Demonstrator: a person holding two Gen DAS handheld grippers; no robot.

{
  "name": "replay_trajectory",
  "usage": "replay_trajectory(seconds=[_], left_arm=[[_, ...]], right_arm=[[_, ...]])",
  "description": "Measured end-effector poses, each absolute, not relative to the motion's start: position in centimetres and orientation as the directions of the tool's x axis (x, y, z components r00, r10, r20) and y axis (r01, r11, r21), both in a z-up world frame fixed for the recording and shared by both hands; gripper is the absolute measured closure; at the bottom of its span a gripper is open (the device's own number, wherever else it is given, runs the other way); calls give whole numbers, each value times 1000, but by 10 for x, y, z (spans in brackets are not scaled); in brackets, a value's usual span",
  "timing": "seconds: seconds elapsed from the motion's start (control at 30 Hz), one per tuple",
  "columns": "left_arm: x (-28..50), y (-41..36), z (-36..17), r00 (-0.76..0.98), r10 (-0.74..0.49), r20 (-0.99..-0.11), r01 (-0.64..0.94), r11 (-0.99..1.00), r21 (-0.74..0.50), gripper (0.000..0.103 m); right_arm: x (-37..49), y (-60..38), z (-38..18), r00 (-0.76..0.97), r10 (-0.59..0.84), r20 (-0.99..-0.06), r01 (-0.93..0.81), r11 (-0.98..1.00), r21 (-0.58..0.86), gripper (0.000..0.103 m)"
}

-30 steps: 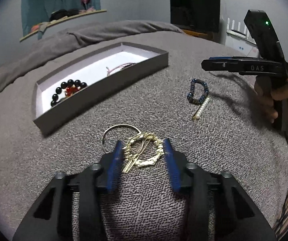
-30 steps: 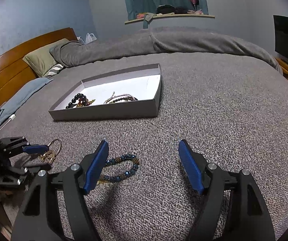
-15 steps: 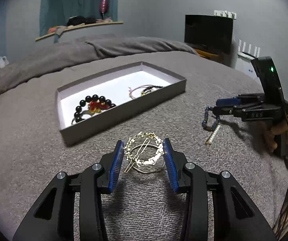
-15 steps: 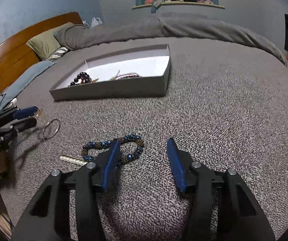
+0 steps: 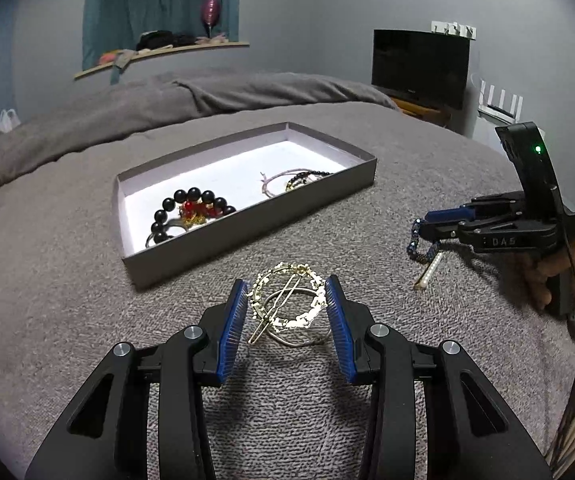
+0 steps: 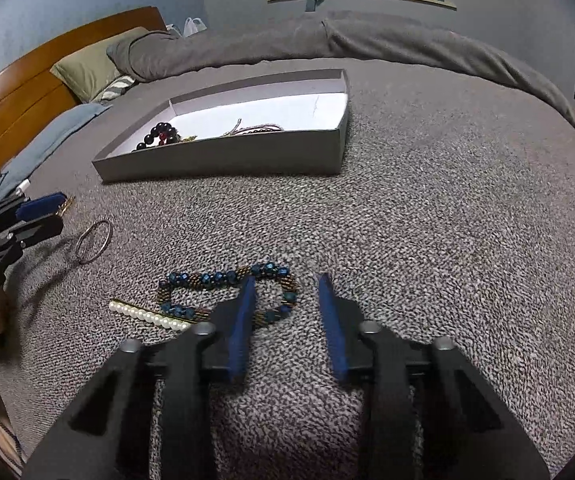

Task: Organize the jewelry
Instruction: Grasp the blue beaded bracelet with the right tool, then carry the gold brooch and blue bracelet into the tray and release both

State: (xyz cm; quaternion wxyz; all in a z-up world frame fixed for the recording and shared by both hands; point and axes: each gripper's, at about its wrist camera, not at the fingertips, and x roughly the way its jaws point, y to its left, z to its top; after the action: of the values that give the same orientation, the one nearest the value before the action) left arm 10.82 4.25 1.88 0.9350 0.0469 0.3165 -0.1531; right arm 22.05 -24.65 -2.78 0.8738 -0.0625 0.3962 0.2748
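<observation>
My left gripper (image 5: 286,300) is shut on a gold round hair clip (image 5: 287,300) and holds it above the grey blanket; a silver ring (image 5: 299,338) lies under it. My right gripper (image 6: 287,300) is open, its jaws narrowing over the right end of a blue beaded bracelet (image 6: 227,280) lying on the blanket; it also shows in the left wrist view (image 5: 443,224). A pearl hair pin (image 6: 149,315) lies beside the bracelet. The grey jewelry box (image 5: 255,216) holds a black bead bracelet (image 5: 191,208) and thin bracelets (image 5: 295,178).
The silver ring (image 6: 93,242) lies left of the bracelet in the right wrist view, near the left gripper (image 6: 27,220). A rolled duvet (image 6: 327,40), pillows (image 6: 87,72) and a wooden headboard (image 6: 15,96) lie beyond the box. A TV (image 5: 419,68) stands at the far right.
My left gripper lifted the gold clip off the blanket and away from the silver ring. My right gripper came down onto the blue bracelet and its jaws narrowed.
</observation>
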Motion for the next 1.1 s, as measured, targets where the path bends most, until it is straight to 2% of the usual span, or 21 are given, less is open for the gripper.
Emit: replay_trajectory(seconds=[0.03, 0.57, 1.1], left_arm=[[108, 42, 19, 753, -255, -606, 315, 949, -8, 61], [112, 52, 31, 782, -249, -572, 281, 959, -33, 61], [123, 56, 34, 811, -195, -551, 212, 977, -34, 61]], right_arm=[[220, -244, -28, 541, 422, -727, -529, 843, 95, 96], [219, -257, 8, 625, 499, -600, -506, 844, 175, 96], [211, -254, 36, 683, 522, -511, -509, 842, 180, 96]])
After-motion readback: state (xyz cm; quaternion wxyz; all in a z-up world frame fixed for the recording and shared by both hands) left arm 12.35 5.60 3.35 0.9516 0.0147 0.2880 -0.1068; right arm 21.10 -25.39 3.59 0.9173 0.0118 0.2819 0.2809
